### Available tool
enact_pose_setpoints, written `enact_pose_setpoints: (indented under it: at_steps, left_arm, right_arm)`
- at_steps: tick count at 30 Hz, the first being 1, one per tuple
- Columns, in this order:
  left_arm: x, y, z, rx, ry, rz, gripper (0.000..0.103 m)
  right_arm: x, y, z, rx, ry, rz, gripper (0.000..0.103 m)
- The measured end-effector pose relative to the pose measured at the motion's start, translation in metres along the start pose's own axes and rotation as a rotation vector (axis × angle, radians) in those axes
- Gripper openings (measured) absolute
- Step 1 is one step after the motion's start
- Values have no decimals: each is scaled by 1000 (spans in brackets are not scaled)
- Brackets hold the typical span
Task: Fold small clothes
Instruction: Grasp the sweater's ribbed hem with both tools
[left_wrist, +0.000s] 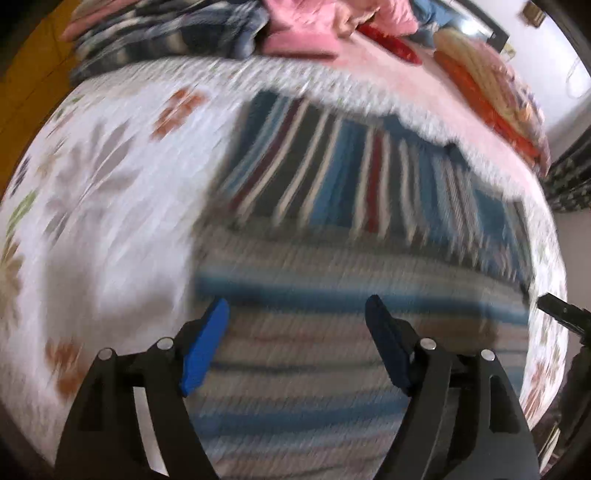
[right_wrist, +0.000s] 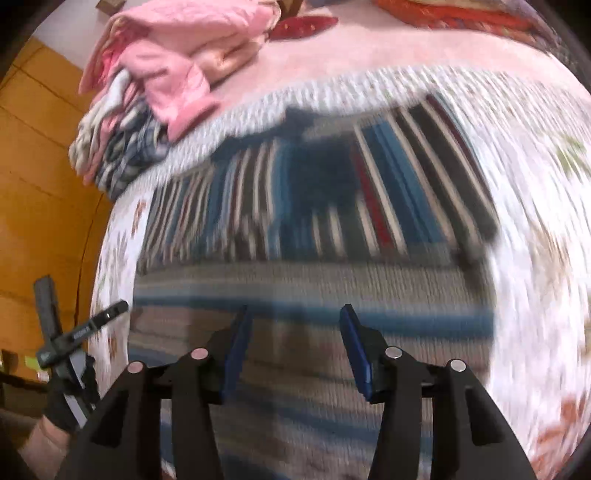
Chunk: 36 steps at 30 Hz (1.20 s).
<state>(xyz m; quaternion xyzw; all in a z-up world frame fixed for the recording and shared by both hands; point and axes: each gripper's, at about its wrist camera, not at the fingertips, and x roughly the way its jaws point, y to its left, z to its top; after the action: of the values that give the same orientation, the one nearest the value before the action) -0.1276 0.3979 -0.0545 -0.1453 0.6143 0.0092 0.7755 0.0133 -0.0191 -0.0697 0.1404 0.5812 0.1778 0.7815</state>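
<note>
A striped garment (left_wrist: 362, 236) in blue, white, red and dark bands lies spread on a white floral bedspread (left_wrist: 103, 192). Its near part is folded over and shows paler horizontal stripes. My left gripper (left_wrist: 297, 306) hovers open over that near fold, with nothing between its blue pads. The right wrist view shows the same garment (right_wrist: 317, 206) from the other side, and my right gripper (right_wrist: 295, 314) stands open above the folded near part, empty. Both views are blurred by motion. The left tool (right_wrist: 74, 332) and a gloved hand appear at the right view's lower left.
A heap of clothes, with pink pieces (right_wrist: 177, 55) and a dark plaid one (left_wrist: 166, 33), sits at the far side of the bed. Orange and red bedding (left_wrist: 491, 92) lies far right. An orange-brown wall (right_wrist: 37, 184) stands beside the bed.
</note>
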Motion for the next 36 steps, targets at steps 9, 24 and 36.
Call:
enact_pose_setpoints:
  at_steps: [9, 24, 36]
  left_arm:
    - [-22, 44, -111, -72, 214, 44, 76]
    - [-7, 36, -173, -84, 315, 45, 76]
    - [9, 13, -175, -90, 349, -33, 51]
  right_arm:
    - [-37, -41, -151, 149, 184, -60, 52]
    - [-19, -69, -209, 254, 310, -84, 54]
    - [2, -54, -213, 253, 352, -26, 28]
